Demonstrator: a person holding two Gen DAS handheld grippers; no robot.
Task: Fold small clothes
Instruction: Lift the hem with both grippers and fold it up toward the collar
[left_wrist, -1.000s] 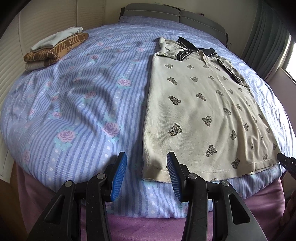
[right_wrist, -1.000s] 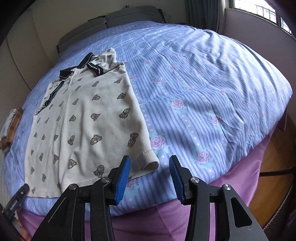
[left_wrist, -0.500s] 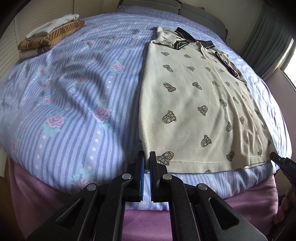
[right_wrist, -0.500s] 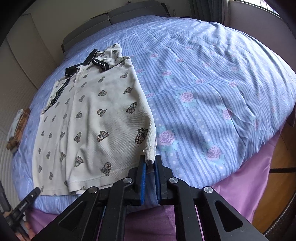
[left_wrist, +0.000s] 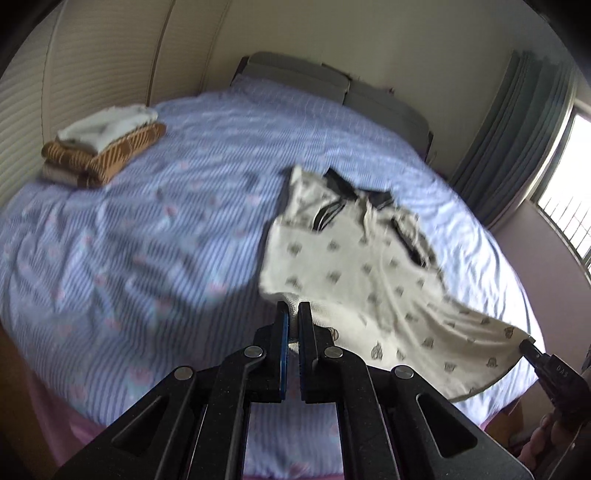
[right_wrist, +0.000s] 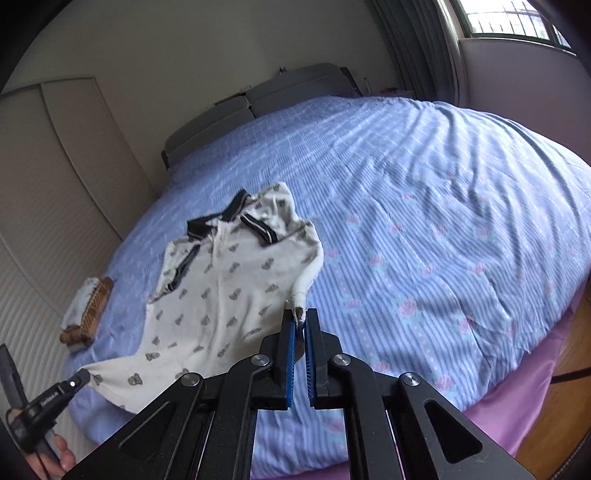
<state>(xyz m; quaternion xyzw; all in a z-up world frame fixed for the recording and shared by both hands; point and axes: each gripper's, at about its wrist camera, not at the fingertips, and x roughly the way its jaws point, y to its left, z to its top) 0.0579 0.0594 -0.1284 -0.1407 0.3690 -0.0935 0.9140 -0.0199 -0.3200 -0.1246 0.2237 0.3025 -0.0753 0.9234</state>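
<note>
A cream polo shirt with a dark collar and small printed motifs lies on the blue striped bed; it also shows in the right wrist view. My left gripper is shut on the shirt's bottom left hem corner and holds it above the bed. My right gripper is shut on the bottom right hem corner, also lifted. The hem hangs stretched between them; the collar end still rests on the bed. The right gripper's tip shows in the left wrist view, and the left gripper's tip in the right wrist view.
The bed has a blue floral striped cover. A stack of folded clothes sits at its far left corner, also in the right wrist view. Grey headboard, curtains and a window on the right.
Both grippers closed on the shirt's bottom hem corners, then lifted them off the bed and toward the collar. The lower half of the shirt now hangs in the air.
</note>
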